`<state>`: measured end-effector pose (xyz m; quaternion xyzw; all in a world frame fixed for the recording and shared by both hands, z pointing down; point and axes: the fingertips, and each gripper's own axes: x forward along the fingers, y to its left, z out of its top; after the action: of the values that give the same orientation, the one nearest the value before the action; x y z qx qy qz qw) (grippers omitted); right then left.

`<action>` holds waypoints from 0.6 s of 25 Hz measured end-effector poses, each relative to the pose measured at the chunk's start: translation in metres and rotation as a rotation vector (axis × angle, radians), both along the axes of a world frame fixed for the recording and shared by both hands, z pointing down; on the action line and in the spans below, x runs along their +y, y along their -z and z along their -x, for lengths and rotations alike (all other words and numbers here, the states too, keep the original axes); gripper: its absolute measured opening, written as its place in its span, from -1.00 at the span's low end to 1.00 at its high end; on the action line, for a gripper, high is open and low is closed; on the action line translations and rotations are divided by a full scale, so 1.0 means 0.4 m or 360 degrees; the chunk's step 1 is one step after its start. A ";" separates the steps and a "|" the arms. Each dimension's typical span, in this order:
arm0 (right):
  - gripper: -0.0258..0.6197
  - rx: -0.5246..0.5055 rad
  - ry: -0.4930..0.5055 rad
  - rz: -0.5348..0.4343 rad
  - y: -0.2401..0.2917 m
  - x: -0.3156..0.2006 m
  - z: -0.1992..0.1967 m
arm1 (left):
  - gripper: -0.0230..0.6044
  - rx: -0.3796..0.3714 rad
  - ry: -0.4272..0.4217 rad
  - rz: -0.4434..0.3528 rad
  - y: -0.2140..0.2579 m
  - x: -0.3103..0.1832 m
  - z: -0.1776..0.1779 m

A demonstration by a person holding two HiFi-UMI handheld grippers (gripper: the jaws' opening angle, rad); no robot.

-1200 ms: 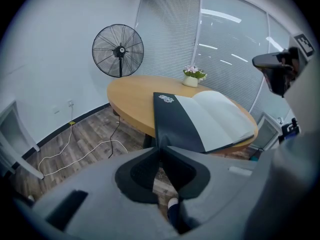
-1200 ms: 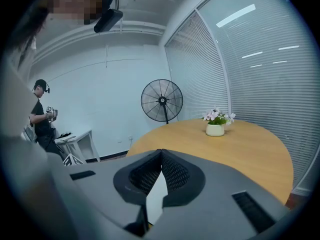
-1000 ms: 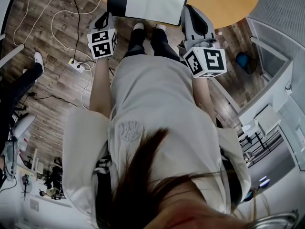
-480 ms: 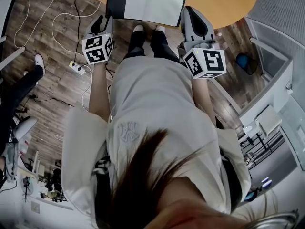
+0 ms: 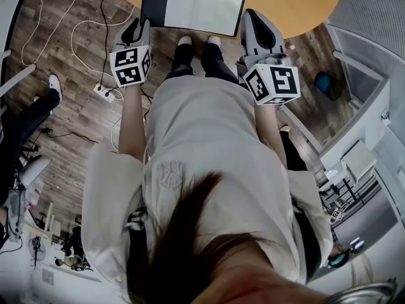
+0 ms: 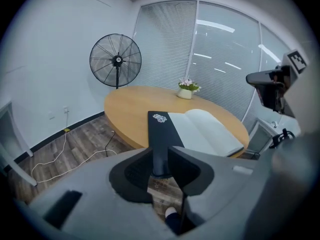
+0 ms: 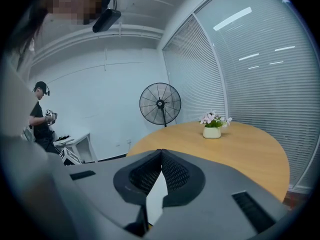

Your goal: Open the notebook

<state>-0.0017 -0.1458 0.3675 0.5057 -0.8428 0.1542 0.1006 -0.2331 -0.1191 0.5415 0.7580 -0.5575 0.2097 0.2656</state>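
Observation:
The notebook (image 5: 202, 5) lies open on the round wooden table (image 5: 297, 5), black cover (image 5: 153, 2) spread to the left, white pages to the right. My left gripper (image 5: 136, 25) hovers off the table's edge, just short of the cover's near corner. In the left gripper view the cover (image 6: 160, 126) shows beyond the gap of the left gripper (image 6: 161, 156); its jaws are closing with nothing between them. My right gripper (image 5: 252, 12) sits beside the notebook's right edge. In the right gripper view the right gripper (image 7: 161, 153) has its tips touching, with white showing through the slit below.
A standing fan (image 6: 115, 60) and a small flower pot (image 6: 186, 91) on the table's far side are ahead. Cables and a power strip (image 5: 104, 87) lie on the wooden floor at left. Another person (image 7: 40, 116) stands far left. Blinds cover the glass wall.
The left gripper has drawn back and up from the notebook's cover corner, and its jaws have parted. The right gripper has stayed where it was.

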 end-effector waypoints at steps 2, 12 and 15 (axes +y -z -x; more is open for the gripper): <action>-0.92 -0.0002 -0.0008 -0.0008 0.006 0.004 -0.007 | -0.65 -0.0016 -0.0007 -0.0045 0.022 -0.003 -0.005; -0.92 -0.0011 -0.0041 -0.0076 0.043 -0.027 -0.050 | -0.87 -0.0110 -0.0033 -0.0335 0.169 -0.079 -0.028; -0.92 -0.0017 -0.0039 -0.0094 0.058 -0.033 -0.059 | -0.87 -0.0108 -0.0026 -0.0426 0.226 -0.100 -0.040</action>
<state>0.0219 -0.1591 0.3443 0.5180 -0.8412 0.1330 0.0792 -0.2169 -0.1590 0.4512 0.7837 -0.5830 0.1612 0.1414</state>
